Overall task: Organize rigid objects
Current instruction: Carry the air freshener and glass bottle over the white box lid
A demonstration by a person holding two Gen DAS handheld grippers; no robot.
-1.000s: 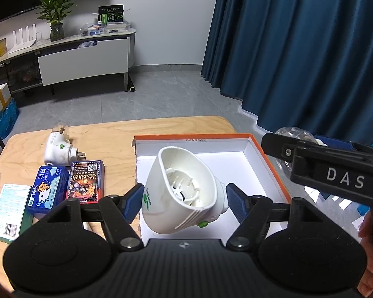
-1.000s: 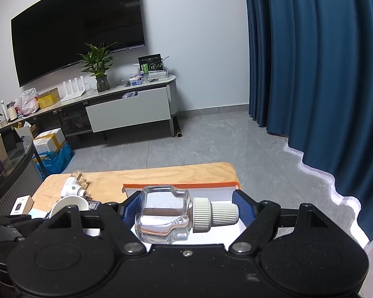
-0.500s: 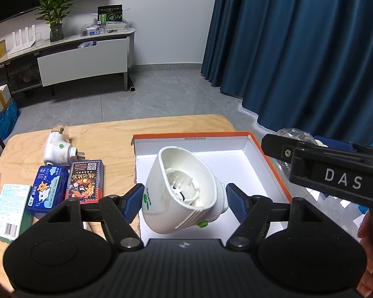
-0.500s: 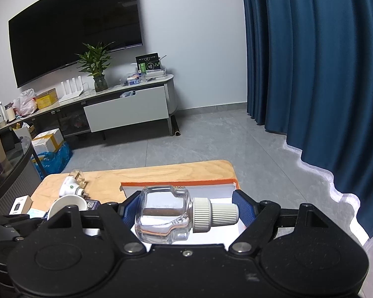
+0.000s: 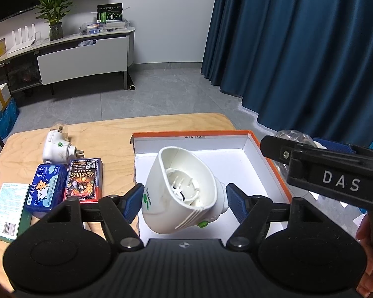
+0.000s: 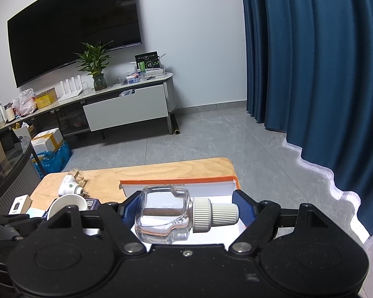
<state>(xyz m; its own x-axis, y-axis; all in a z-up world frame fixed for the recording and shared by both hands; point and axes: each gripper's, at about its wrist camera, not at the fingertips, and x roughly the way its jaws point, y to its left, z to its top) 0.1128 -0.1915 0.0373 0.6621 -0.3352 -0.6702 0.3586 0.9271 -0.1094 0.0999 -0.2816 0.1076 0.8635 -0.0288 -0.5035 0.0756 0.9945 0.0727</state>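
Note:
My left gripper (image 5: 184, 202) is shut on a white plug-in vaporizer (image 5: 180, 193) with a green button, held above the near part of an orange-rimmed white box (image 5: 266, 159). In the right wrist view my right gripper (image 6: 186, 211) is shut on a clear glass bottle (image 6: 161, 213) with a ribbed white cap (image 6: 211, 214), lying sideways between the blue pads over the same box (image 6: 176, 181). The right gripper's black body (image 5: 335, 181) shows at the right edge of the left wrist view. A second white vaporizer (image 5: 58, 149) lies on the wooden table (image 5: 107, 134).
Left of the box lie a dark card box (image 5: 84, 180), a blue tin (image 5: 46, 188) and a pale green carton (image 5: 8, 211). A small white box (image 6: 20, 204) sits at the table's left end. Blue curtains (image 5: 298, 49) hang at the right; a TV cabinet (image 6: 116, 106) stands across the floor.

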